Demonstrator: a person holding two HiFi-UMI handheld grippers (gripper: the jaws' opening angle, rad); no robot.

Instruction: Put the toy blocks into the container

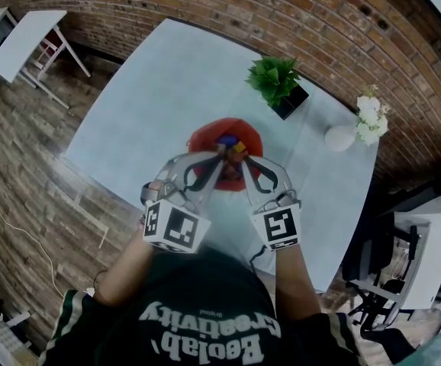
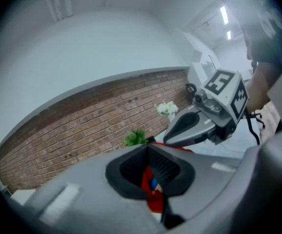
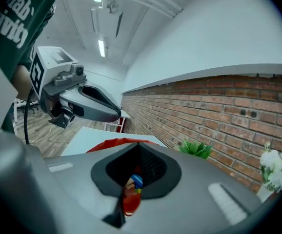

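A red container (image 1: 203, 137) sits in the middle of the pale table (image 1: 148, 97), with blue, yellow and red toy blocks (image 1: 232, 145) inside it. Both grippers hang over its near rim, tips close together. My left gripper (image 1: 220, 158) has its jaws closed, and nothing is pinched between them. My right gripper (image 1: 245, 165) is shut too and holds nothing. Through the gap in the left gripper's jaws I see the blocks (image 2: 154, 183) on the red container (image 2: 156, 203). The right gripper view shows a blue and yellow block (image 3: 136, 182) above the red rim (image 3: 112, 143).
A potted green plant (image 1: 276, 82) and a white vase of flowers (image 1: 360, 125) stand at the table's far right. A brick wall runs behind it. A small white table (image 1: 24, 41) stands far left, and chairs (image 1: 375, 274) stand at the right.
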